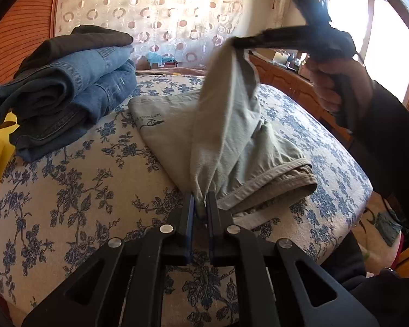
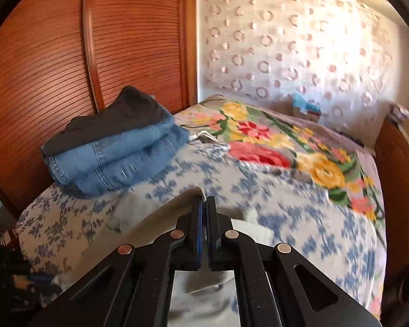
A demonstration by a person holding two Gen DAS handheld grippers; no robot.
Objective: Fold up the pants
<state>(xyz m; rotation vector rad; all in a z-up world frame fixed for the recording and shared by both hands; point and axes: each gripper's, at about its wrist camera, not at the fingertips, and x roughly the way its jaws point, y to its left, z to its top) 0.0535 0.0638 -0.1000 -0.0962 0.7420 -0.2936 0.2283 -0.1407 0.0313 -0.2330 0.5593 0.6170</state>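
Grey-green pants (image 1: pixel 231 141) lie partly folded on the blue floral bedspread (image 1: pixel 81 190). My left gripper (image 1: pixel 200 204) is shut on one corner of the pants, low near the bed. My right gripper (image 1: pixel 240 42) is shut on another corner and holds it lifted high, so the cloth stretches up between the two. In the right wrist view, my right gripper (image 2: pixel 204 204) is shut on the pants' edge (image 2: pixel 188 192), with the pants hanging below it and the picture blurred.
A stack of folded jeans (image 1: pixel 65 95) with a dark garment on top sits at the bed's far left; it also shows in the right wrist view (image 2: pixel 114 147). A colourful floral blanket (image 2: pixel 272 141) covers the far bed. Wooden louvred doors (image 2: pixel 68 62) stand left, wooden cabinets (image 1: pixel 291 81) right.
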